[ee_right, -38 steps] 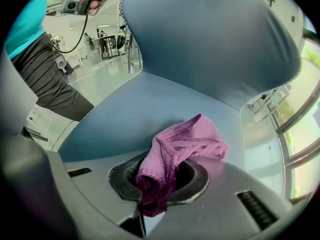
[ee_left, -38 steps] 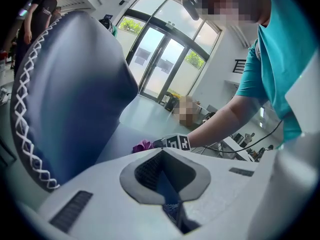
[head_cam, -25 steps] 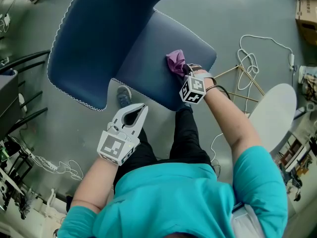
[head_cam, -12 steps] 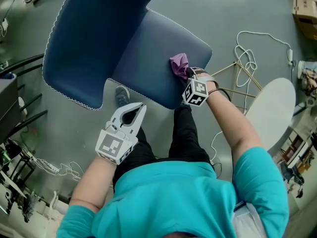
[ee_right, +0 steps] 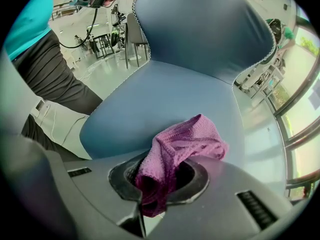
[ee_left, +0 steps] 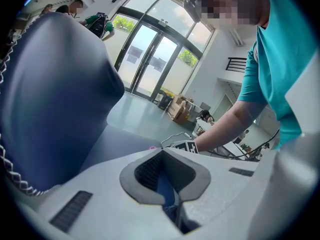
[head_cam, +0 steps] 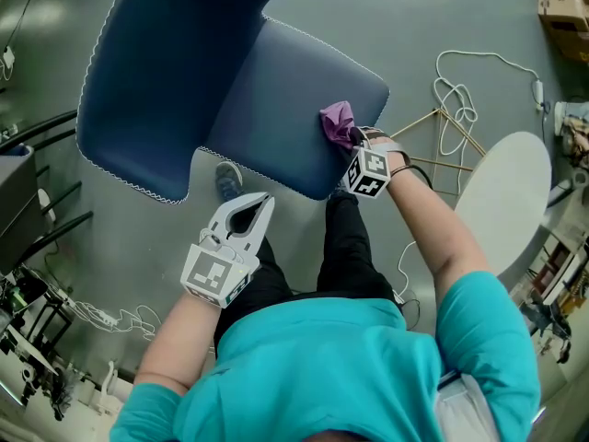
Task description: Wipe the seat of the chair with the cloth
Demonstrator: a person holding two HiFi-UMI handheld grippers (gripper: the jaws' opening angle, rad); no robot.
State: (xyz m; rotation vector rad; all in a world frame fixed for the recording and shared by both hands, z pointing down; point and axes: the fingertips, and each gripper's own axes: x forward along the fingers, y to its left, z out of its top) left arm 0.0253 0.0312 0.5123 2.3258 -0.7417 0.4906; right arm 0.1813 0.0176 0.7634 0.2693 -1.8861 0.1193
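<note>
A blue padded chair fills the upper left of the head view, its backrest (head_cam: 166, 72) lying left of the seat (head_cam: 285, 109). A crumpled purple cloth (head_cam: 338, 122) rests on the seat close to its right front edge. My right gripper (head_cam: 352, 145) is shut on this cloth; in the right gripper view the cloth (ee_right: 185, 141) bulges out from between the jaws of the right gripper (ee_right: 165, 176) over the seat (ee_right: 165, 101). My left gripper (head_cam: 253, 212) hangs off the seat's front edge, shut with nothing in it; in the left gripper view the left gripper (ee_left: 165, 181) faces the backrest (ee_left: 55, 94).
A white round table (head_cam: 502, 205) stands at the right, with thin wooden rods (head_cam: 442, 145) and a loose white cable (head_cam: 465, 95) on the floor beside it. A cardboard box (head_cam: 563, 7) sits top right. Black chair frames (head_cam: 37, 182) and cables crowd the left edge. A shoe (head_cam: 227, 180) shows below the seat.
The right gripper has drawn the cloth a little across the seat toward its right front edge. The left gripper has stayed where it was, still shut.
</note>
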